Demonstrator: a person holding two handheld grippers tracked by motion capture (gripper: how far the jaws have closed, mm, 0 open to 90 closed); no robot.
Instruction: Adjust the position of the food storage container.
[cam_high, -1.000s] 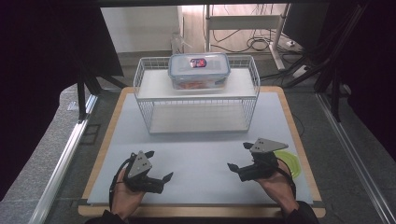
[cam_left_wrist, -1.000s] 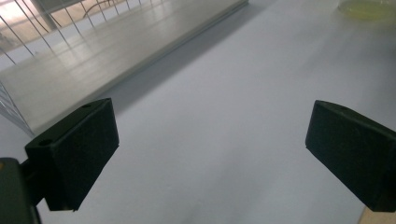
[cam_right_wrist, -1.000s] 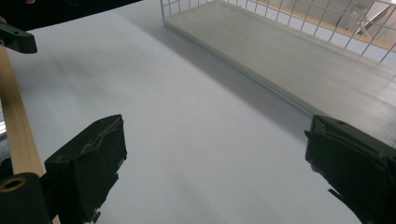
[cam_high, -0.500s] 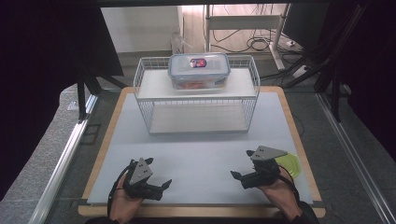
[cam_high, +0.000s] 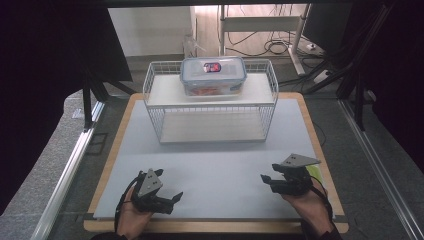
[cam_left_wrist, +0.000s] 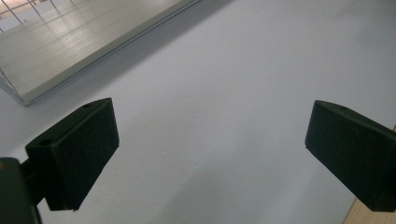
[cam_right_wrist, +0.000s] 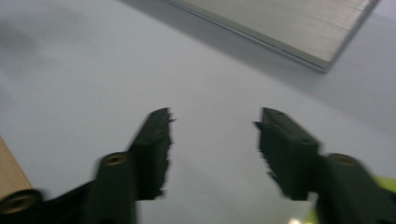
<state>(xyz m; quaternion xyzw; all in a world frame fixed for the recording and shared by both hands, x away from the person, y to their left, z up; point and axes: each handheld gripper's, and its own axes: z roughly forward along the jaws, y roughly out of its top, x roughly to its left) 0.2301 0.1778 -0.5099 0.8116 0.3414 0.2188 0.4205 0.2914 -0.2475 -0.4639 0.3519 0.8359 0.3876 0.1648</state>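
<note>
Table (cam_high: 210, 165) with a pale grey mat inside a wooden border. At the far end sits a white wire basket rack (cam_high: 210, 107), two levels, solid white shelf on top, open lower bay facing the person. A clear lidded container (cam_high: 213, 75), blue rim and a pink label on the lid, something orange-red inside, stands on the top shelf about centred, well apart from both grippers.

Left gripper (cam_high: 176, 196) sits low at the near left edge of the mat, hand behind it, jaws spread wide, nothing between them; in the left gripper view the two black pads (cam_left_wrist: 77, 151) frame bare mat, with the rack's base edge beyond. Right gripper (cam_high: 266, 181) is at the near right, just beside a yellow-green scrap (cam_high: 314, 172) that is partly hidden under it. Its jaws have just been closing and stand about halfway in, empty; the right gripper view is motion-blurred, only mat between the jaws.

Risks, as a judgement: half-closed right jaws are probably too narrow for the wide container, so a reach now could knock it or shove it back on the shelf. The smooth lid may slip under a one-sided grip. The rack's raised wire rim could catch a jaw on approach. Both hands start far away, so a long reach and poor alignment are likely.
</note>
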